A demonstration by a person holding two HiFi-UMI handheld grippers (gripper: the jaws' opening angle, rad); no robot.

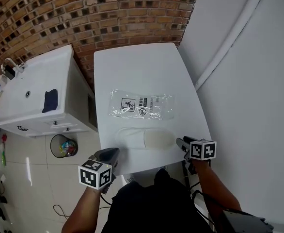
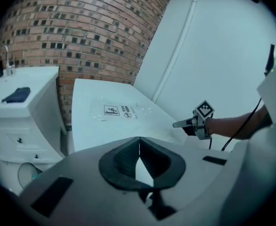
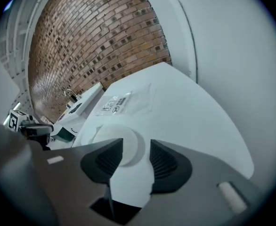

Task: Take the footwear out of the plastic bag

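A white slipper lies flat on the white table, near its front edge. Just behind it lies a clear plastic bag with printed labels, flat and apparently empty. My right gripper is at the slipper's right end, open; in the right gripper view the slipper lies just ahead of the right gripper, with no pad touching it, and the bag is farther off. My left gripper hovers at the table's front left edge; the left gripper is shut on nothing.
A white sink cabinet with a dark cloth on it stands left of the table, and a waste bin sits on the tiled floor below. A brick wall runs behind; a white wall closes the right side.
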